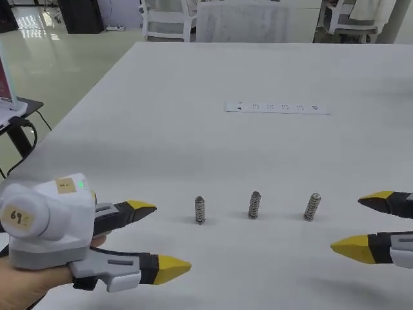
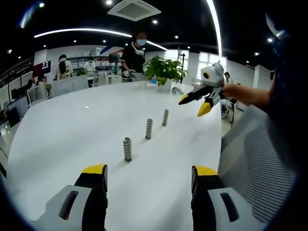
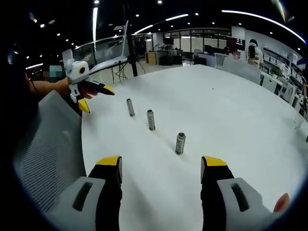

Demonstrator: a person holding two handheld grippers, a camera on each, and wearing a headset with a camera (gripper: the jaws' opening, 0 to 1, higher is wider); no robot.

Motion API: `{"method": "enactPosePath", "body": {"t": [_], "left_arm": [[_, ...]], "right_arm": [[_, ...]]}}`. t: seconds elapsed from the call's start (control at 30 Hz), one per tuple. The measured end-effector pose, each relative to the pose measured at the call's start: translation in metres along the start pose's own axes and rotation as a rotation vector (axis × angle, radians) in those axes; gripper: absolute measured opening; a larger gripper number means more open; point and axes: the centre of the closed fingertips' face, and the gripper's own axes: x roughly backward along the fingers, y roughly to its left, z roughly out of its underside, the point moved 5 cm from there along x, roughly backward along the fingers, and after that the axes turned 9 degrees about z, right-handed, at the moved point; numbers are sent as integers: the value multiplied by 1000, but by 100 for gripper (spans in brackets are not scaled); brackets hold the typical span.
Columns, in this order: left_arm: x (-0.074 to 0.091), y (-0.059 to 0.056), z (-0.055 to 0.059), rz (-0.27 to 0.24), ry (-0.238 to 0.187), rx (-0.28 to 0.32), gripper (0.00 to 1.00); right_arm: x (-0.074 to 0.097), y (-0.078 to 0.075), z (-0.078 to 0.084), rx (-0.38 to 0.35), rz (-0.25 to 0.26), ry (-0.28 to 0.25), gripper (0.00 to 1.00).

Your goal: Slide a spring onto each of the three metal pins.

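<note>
Landmark: the middle spring [image 1: 254, 205] stands upright on the white worktop [image 1: 193, 129], the centre one of a row of three (a rounded metal end shows at its top).
Left-end spring: the left-end spring [image 1: 199, 210] stands upright near the middle spring, on the side of the left hand-held gripper, not touching it.
Right-end spring: the right-end spring [image 1: 312, 206] stands on the opposite side of the middle spring, about as far off, leaning slightly.
Row in the left gripper view: left-end spring [image 2: 127, 148] nearest, middle spring [image 2: 148, 128] behind it, right-end spring [image 2: 165, 117] farthest.
Row in the right gripper view: the reverse order, right-end spring [image 3: 180, 143] nearest, then middle spring [image 3: 151, 120], then left-end spring [image 3: 130, 107].
Left hand-held gripper: the left hand-held gripper [image 1: 158, 237] is held in a hand [image 1: 26, 284], out past the left-end spring from the middle spring, its yellow tips pointing at the row. Its jaws stand wide apart with nothing between them (bare worktop shows in the gap in its own view [image 2: 150, 171]).
Right hand-held gripper: the right hand-held gripper [image 1: 358, 223] sits out past the right-end spring from the middle spring, tips facing the row. Its jaws are likewise spread and hold nothing (same bare gap in its own view [image 3: 162, 161]).
Power strip: a white power strip [image 1: 277, 107] lies flat well beyond the middle spring, on the far side of the worktop.
Background: in the left gripper view a plant [image 2: 163, 70] and a standing person [image 2: 134, 53] are far past the middle spring, at the worktop's far edge.
</note>
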Motion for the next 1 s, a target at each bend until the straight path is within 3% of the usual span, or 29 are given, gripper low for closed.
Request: {"method": "enactPosePath", "body": {"t": [0.7, 1.0], "left_arm": [[-2, 0, -1, -5, -7, 12, 77], [-2, 1, -1, -14, -8, 22, 78]], "right_arm": [[5, -1, 9, 14, -5, -51, 77], [8, -4, 10, 22, -2, -66, 77]]}}
